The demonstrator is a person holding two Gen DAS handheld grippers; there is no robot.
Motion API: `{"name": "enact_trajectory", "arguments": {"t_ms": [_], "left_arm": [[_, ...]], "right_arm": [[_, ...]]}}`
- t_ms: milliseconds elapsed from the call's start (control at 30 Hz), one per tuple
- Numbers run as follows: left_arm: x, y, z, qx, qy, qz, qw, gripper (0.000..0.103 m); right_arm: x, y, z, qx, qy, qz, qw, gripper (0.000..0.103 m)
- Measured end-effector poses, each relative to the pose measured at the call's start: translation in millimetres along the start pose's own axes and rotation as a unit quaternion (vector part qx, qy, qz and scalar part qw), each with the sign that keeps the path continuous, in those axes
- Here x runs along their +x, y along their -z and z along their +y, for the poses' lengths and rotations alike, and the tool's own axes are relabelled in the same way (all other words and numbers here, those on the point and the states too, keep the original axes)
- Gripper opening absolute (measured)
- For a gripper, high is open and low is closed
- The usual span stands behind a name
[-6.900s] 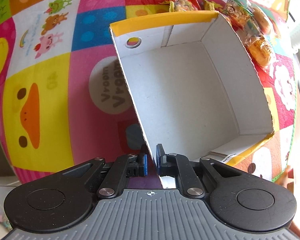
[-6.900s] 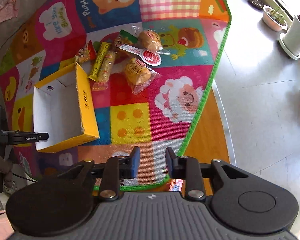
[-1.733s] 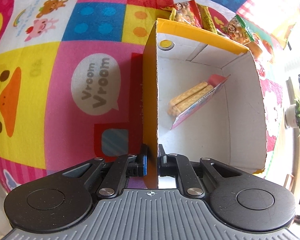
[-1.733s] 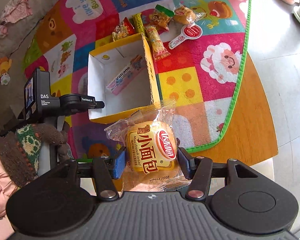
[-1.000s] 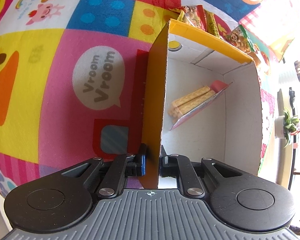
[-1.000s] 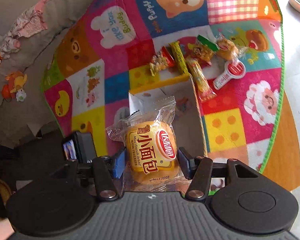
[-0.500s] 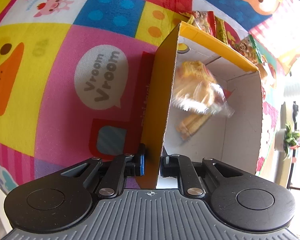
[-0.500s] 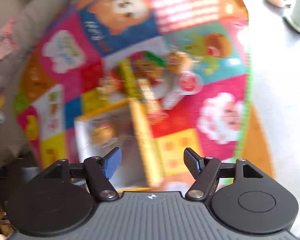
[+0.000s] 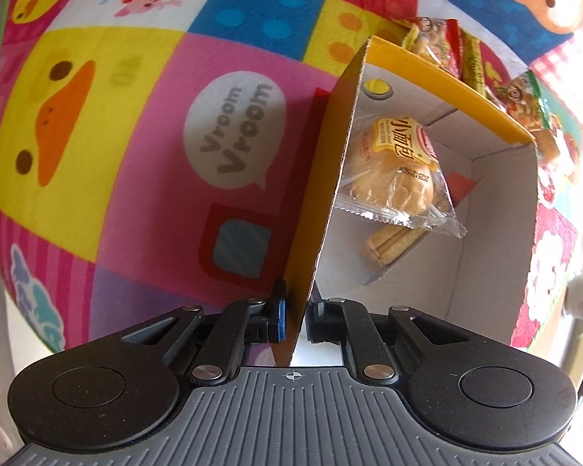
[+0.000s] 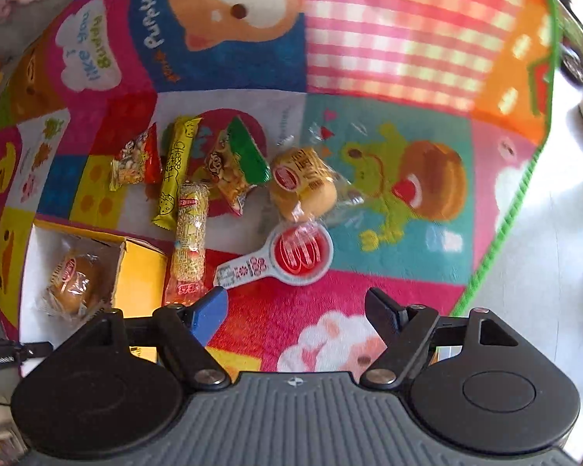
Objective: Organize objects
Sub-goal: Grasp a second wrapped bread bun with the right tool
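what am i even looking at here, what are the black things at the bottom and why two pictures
The black parts are two hand-held grippers, one in each of a person's hands, each with a camera looking along its fingers; that gives two pictures. In the left wrist view, the left gripper is shut on the wall of a yellow cardboard box, which holds a wrapped bread bun lying on a pack of biscuit sticks. In the right wrist view, the right gripper is empty, its jaws having just been opening. More snacks lie on the colourful play mat, including another bun and a cheese stick.

left gripper [image 9: 295, 310] – jaws clamped | right gripper [image 10: 297, 310] – jaws just opening, empty
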State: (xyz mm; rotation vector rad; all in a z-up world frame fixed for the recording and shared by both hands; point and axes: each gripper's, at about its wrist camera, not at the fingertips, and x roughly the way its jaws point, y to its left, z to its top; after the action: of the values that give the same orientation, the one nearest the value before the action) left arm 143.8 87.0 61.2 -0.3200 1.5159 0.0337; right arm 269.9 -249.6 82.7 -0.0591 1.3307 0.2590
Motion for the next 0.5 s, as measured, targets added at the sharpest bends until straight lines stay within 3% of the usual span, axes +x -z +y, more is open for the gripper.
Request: {"name": "enact_trajectory", "arguments": {"t_ms": [67,233,400,500], "left_arm": [[-1,1,-4,-0.005,-0.012,0.001,0.9999,0.011],[-1,7,-16,0.026,-0.034,0.007,0.9991,0.011],[6,11,-23,0.054,-0.051,0.024,0.9970,0.011],[10,9,-22,0.048,-0.045,0.027,0.9975,0.011]], "right_arm": [[23,-20,4,-0.037,0.017,-0.002,0.999,0.078],[76,-63,2,-0.035,0.027,0.025,0.999,0.078],[109,-74,11,-0.058,0.063,0.047,0.995,0.078],[101,-73,9,-0.048,0.055,0.040,0.997,0.060]]}}
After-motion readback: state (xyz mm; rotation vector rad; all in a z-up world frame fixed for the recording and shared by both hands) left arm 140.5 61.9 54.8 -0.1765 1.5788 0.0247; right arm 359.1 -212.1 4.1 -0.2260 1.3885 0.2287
